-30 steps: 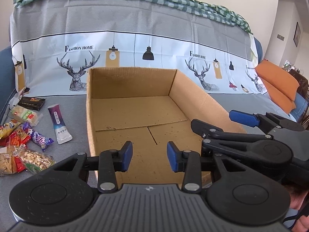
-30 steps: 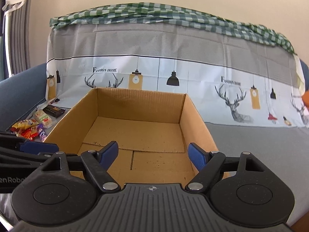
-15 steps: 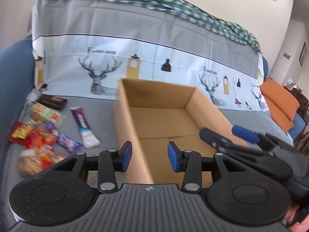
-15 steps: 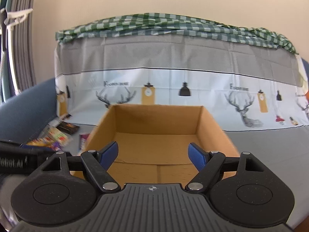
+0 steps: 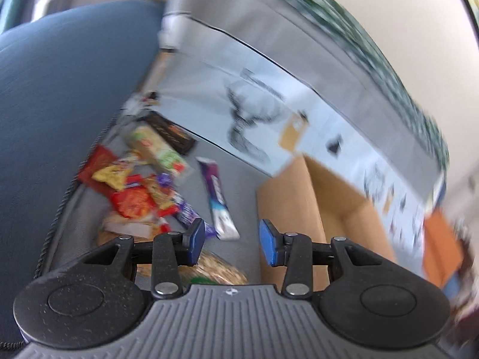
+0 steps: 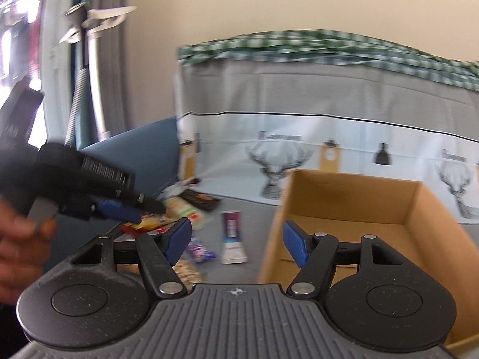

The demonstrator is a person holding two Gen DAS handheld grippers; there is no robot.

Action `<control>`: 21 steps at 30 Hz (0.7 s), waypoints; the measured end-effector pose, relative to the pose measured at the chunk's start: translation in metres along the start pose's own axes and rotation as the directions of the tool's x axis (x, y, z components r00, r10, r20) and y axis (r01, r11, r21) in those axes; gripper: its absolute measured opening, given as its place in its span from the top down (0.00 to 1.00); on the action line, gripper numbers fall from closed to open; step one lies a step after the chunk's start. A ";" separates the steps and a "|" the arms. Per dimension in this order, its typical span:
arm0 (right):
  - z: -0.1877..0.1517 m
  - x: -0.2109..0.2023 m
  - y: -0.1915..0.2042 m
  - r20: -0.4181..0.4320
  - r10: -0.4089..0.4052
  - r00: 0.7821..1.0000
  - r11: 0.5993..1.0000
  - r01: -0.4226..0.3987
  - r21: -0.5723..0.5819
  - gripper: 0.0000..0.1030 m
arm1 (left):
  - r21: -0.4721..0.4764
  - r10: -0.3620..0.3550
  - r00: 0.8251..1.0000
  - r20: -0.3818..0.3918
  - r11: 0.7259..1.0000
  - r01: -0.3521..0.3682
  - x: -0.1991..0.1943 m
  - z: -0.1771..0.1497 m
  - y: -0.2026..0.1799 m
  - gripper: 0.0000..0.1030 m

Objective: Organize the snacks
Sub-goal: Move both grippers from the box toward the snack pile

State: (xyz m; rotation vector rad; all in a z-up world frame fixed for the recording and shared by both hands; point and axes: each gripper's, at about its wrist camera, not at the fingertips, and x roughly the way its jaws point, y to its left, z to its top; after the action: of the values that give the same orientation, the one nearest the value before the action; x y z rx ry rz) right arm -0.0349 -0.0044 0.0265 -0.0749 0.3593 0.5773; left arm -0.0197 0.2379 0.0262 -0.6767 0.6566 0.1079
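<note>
A loose pile of snack packets [image 5: 134, 197] lies on the grey seat at the left, with a purple-and-white pack [image 5: 217, 197] beside it. My left gripper [image 5: 232, 243] hovers over the pile's near edge, tilted, its jaws opening with nothing between them. An empty cardboard box [image 5: 284, 209] stands to its right. In the right wrist view, my right gripper [image 6: 236, 243] hangs between the purple-and-white pack [image 6: 232, 239] and the box [image 6: 344, 197], jaws closing on nothing. The left gripper [image 6: 128, 209], held by a hand [image 6: 18, 239], reaches over the snack pile [image 6: 179, 209].
A blue sofa arm [image 5: 60, 89] bounds the snacks on the left. A deer-printed cloth [image 6: 329, 149] covers the backrest behind box and snacks. An orange cushion [image 5: 440, 248] lies past the box. Curtains and a metal stand [image 6: 86, 59] are at the far left.
My left gripper swung left from above the box to the snack pile and rolled sideways. The right gripper also turned left, and its jaws narrowed.
</note>
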 end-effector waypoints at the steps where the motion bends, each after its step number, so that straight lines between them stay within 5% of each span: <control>1: -0.002 0.005 0.006 0.001 0.015 1.000 1.000 -0.015 -0.018 0.32 | -0.051 0.019 1.000 0.003 0.999 -0.019 -0.001 0.003 0.010 0.50; 4: -0.010 0.022 0.024 -0.009 0.049 0.999 0.996 -0.050 -0.068 0.32 | -0.146 0.076 0.996 -0.034 0.986 -0.081 0.005 0.007 0.031 0.47; 13: -0.036 0.075 0.051 -0.098 0.069 0.993 0.985 -0.083 -0.154 0.30 | -0.112 0.261 0.960 -0.102 0.956 -0.272 0.026 0.010 0.043 0.19; 21: -0.043 0.106 0.051 -0.167 0.080 0.983 0.985 -0.104 -0.138 0.26 | -0.074 0.324 0.921 -0.215 0.935 -0.346 0.056 0.004 0.040 0.17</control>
State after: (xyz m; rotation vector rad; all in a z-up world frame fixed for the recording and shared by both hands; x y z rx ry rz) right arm 0.0059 0.0862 -0.0498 -0.2481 0.4793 0.6911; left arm 0.0151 0.2656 -0.0266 -0.6814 0.9635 0.4013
